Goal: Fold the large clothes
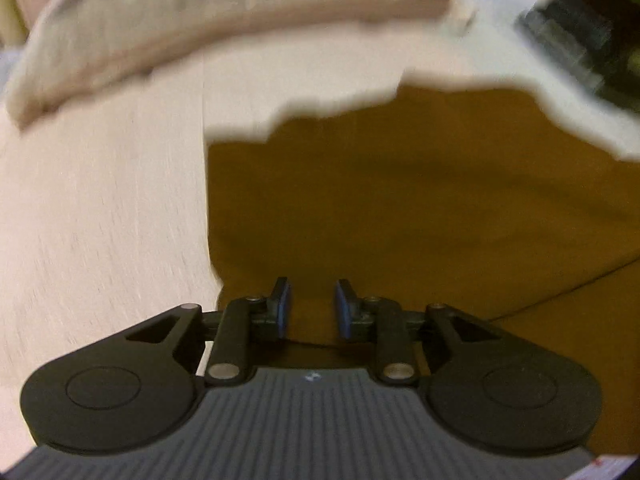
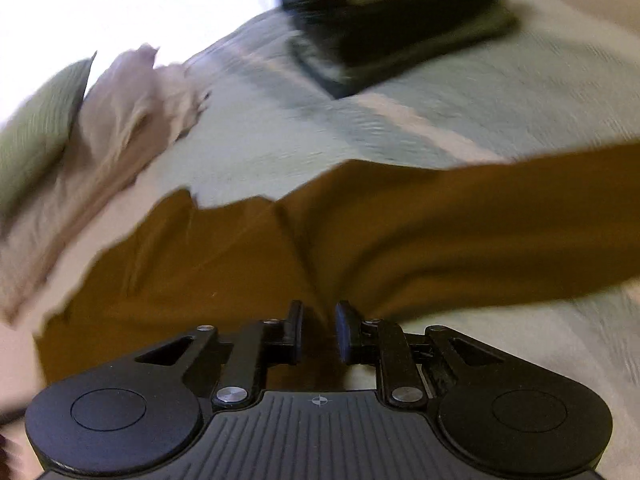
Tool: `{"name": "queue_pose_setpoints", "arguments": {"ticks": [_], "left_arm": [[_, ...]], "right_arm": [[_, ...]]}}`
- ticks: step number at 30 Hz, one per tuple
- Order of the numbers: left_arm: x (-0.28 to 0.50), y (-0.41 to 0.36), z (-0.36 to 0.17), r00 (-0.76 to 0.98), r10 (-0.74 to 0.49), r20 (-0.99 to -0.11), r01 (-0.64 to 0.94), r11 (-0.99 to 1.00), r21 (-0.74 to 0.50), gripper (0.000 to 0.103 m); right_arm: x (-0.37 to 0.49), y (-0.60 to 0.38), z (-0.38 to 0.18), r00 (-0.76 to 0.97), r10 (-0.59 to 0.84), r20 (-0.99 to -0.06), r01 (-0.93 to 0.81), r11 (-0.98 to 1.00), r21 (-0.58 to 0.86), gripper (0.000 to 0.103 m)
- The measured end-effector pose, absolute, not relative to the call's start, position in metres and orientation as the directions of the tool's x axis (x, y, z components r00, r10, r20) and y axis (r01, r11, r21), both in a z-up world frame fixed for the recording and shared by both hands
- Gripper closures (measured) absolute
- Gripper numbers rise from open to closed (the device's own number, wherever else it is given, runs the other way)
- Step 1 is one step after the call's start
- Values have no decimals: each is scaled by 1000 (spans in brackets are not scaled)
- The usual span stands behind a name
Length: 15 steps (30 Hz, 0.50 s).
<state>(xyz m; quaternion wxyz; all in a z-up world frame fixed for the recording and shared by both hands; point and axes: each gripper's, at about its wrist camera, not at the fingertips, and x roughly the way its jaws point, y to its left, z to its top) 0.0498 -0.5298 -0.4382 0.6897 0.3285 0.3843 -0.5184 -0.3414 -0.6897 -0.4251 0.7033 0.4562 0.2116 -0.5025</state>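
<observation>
Both tongs stand slightly parted, gripping nothing: left tongs (image 1: pixel 313 307) over the mustard garment (image 1: pixel 400 208) near its left edge, right tongs (image 2: pixel 319 330) over its near hem. It lies flat on the bed (image 2: pixel 460 112), stretching rightward.

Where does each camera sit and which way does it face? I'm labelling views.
Left wrist: on the left tongs, looking down at mustard garment; its blue pads apart.
Right wrist: on the right tongs, looking down over the same cloth, toward a dark folded pile.
Shared: the garment.
</observation>
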Motion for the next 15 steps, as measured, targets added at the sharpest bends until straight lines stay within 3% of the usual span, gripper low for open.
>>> {"name": "queue_pose_setpoints", "arguments": {"ticks": [2,3,4,6,11,15], "left_arm": [[46,-526,-434,179,-477,-861,963,264,54,81],[45,-522,-428,173,-478,-861,961,275,40,81],[45,-518,-421,170,-479,-861,957,287,29,81],[44,-512,-407,167,-484,-859,953,303,15,78],[40,-504,-383,143,-487,-862,932,359,-48,73],[34,-507,-378,112,-484,-868,901,417,-117,73]], "right_arm": [[-384,-683,-416,449,-529,-720,844,-14,536,88],[-414,-678,-412,452,-551,-702,811,-75,580,81],[-444,-672,-410,433,-574,-695,784,-140,605,65],[-509,-659,-409,343,-643,-684,733,-272,623,56],[-641,-630,-420,82,-724,-684,579,-525,624,56],[-695,-624,-434,7,-782,-624,458,-552,697,57]]}}
